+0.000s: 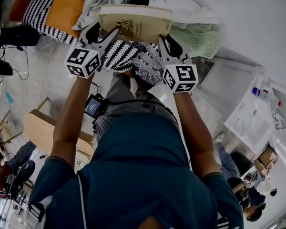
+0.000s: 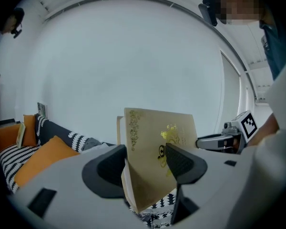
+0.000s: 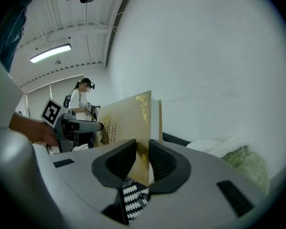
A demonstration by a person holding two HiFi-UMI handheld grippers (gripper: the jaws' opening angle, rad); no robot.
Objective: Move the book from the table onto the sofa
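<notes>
A cream hardcover book [image 1: 136, 23] with gold lettering hangs level between my two grippers, above the sofa's orange cushion [image 1: 69, 6] and heaped blankets. My left gripper [image 1: 104, 36] is shut on the book's near left corner, and my right gripper [image 1: 166, 43] is shut on its near right corner. In the left gripper view the book [image 2: 155, 147] stands edge-on between the pads of that gripper [image 2: 145, 166]. The right gripper view shows the book [image 3: 126, 123] pinched the same way by the right gripper [image 3: 143, 162].
A green blanket [image 1: 198, 37] and white bedding lie on the sofa behind the book, and a black-and-white patterned cloth [image 1: 133, 58] lies under it. A white unit [image 1: 250, 113] stands right, a wooden chair [image 1: 38, 128] left. Another person [image 3: 81, 99] stands far off.
</notes>
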